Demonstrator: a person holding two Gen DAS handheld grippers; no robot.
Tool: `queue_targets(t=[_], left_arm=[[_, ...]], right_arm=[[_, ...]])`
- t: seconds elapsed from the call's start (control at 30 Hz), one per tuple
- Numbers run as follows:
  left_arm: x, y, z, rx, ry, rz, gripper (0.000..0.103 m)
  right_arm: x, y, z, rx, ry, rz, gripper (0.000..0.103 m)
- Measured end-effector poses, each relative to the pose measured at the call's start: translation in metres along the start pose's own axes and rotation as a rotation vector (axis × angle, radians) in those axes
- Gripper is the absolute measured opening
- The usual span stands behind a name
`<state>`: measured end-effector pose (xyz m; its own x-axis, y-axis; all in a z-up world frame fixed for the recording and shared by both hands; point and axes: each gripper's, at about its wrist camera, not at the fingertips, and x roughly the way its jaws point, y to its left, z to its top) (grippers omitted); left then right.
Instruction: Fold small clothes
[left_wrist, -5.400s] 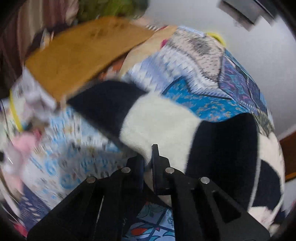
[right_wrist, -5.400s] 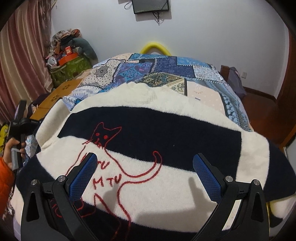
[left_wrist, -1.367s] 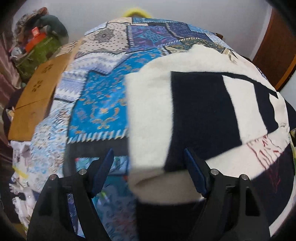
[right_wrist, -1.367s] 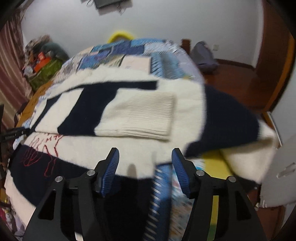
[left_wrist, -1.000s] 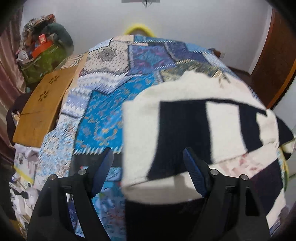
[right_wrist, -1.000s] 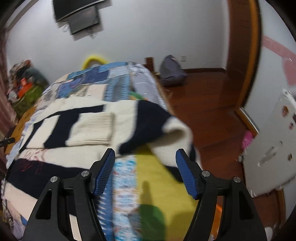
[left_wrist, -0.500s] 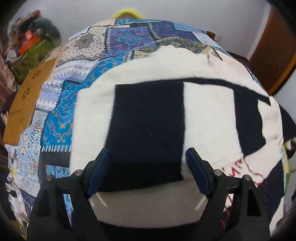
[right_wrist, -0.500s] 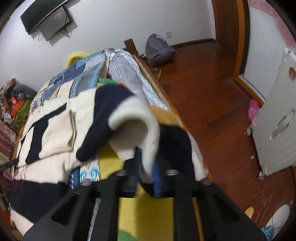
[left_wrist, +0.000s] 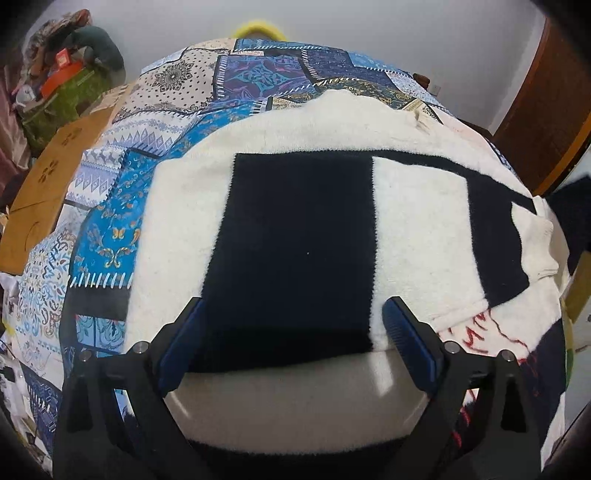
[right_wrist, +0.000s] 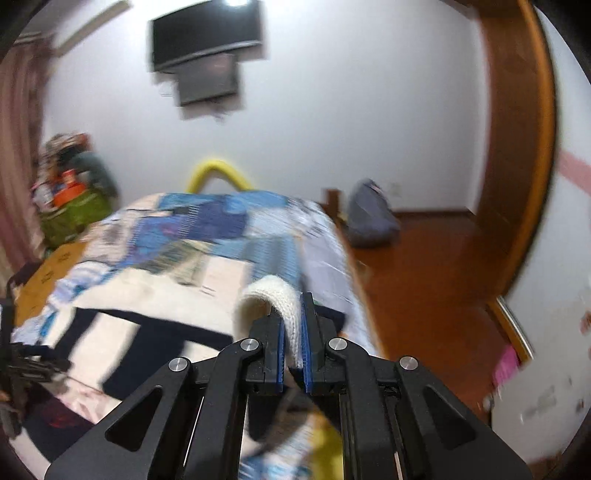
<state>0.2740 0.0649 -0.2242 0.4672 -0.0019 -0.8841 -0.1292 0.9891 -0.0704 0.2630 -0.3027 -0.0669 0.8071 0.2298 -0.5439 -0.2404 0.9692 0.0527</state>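
One sweater cuff (right_wrist: 275, 295) sits pinched in the right tool (right_wrist: 291, 325).

The sweater (left_wrist: 299, 236) lies spread on the quilt (left_wrist: 177, 110) that covers the bed, taking up the near and right part of it, with one sleeve folded across its front. The left gripper (left_wrist: 295, 332) sits just above the sweater's near edge, fingers wide apart on either side of the folded sleeve. To the left of the bed stands a wooden board (left_wrist: 48, 177), and behind it a pile of clutter (left_wrist: 62, 74). The right gripper (right_wrist: 292, 332) is at the bed's right side, clamped on the cuff (right_wrist: 273, 299). A bag (right_wrist: 369, 218) rests on the floor (right_wrist: 424, 277) right of the bed, and a television (right_wrist: 207, 48) hangs on the far wall.
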Motion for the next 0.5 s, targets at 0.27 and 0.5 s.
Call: queue_targets(t=[0.27, 0.5], left_arm=[[-0.036, 0.014, -0.022, 0.035, -0.027, 0.009, 0.096], [-0.063, 0.026, -0.027, 0.05, -0.062, 0.052, 0.096]], right_arm=[[0.04, 0.12, -0.01, -0.197, 0.088, 0.277, 0.007], [0.092, 0.173, -0.077, -0.301, 0.373, 0.338, 0.013]])
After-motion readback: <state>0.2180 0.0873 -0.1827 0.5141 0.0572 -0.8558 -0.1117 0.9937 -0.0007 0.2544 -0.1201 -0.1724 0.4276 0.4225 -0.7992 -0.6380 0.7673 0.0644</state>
